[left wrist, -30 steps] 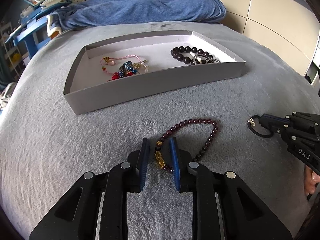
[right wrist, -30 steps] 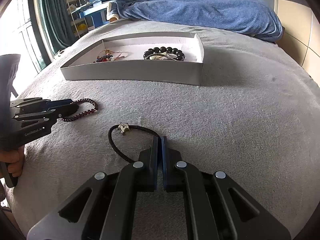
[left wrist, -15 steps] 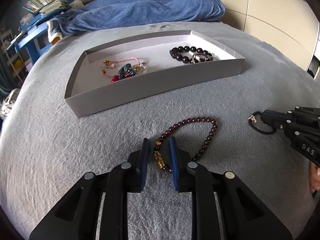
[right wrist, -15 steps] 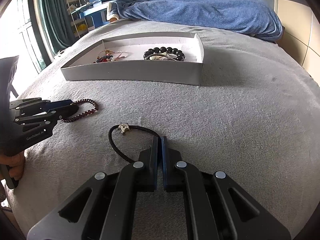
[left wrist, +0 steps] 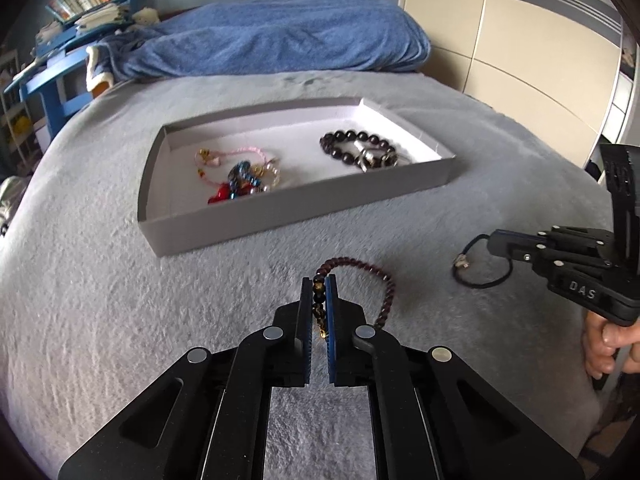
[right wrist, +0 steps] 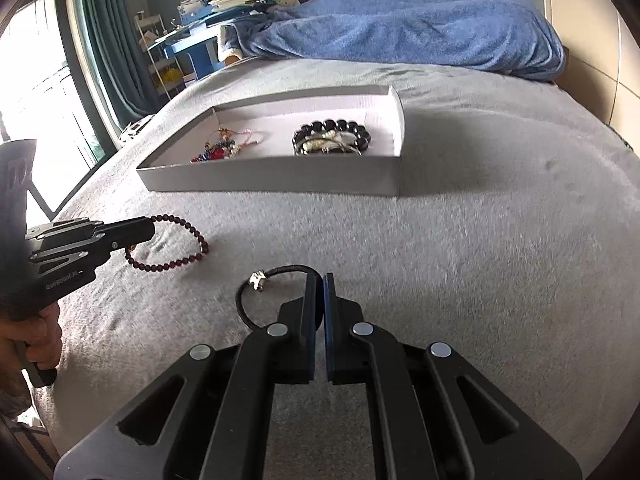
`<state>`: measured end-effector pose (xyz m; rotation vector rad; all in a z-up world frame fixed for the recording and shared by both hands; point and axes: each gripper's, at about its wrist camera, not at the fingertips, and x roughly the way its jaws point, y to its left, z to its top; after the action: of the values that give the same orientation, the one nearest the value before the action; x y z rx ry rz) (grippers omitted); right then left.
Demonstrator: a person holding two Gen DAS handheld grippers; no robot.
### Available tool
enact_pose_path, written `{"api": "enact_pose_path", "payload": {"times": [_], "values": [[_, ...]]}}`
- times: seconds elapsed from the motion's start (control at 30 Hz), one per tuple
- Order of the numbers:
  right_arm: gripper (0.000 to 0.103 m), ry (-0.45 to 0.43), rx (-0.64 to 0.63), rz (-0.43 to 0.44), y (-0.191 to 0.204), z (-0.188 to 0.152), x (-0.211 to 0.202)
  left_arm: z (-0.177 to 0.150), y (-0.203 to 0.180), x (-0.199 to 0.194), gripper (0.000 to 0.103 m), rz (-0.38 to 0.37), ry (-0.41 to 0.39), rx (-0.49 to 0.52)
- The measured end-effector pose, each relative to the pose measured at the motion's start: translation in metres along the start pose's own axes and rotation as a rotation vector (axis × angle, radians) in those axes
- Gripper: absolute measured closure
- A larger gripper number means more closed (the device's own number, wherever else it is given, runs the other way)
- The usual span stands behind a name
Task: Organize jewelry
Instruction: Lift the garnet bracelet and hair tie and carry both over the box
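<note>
Clamped together on the dark red bead bracelet (left wrist: 362,272), my left gripper (left wrist: 319,282) pinches the stretch with the gold charm, its jaws having just closed; the loose loop trails onto the grey blanket (left wrist: 120,300). On my right gripper (right wrist: 319,280) I see the pads pressed on the black cord bracelet (right wrist: 256,300), whose silver clasp lies to the left on the blanket. Beyond both sits the grey tray (left wrist: 304,208), holding colourful bracelets (left wrist: 240,176) on its left side and a black bead bracelet (left wrist: 356,146) on its right.
</note>
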<state>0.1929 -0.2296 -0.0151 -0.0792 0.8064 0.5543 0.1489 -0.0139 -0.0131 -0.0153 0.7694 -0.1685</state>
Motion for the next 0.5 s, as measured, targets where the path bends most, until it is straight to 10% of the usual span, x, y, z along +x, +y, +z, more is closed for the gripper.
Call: {"api": "enact_pose_path", "payload": {"times": [0.5], "values": [[0.100,-0.079,-0.082,0.008,0.019,0.051,-0.017,0.045,0.011,-0.034,0.096,0.004,-0.089,0.007]]}}
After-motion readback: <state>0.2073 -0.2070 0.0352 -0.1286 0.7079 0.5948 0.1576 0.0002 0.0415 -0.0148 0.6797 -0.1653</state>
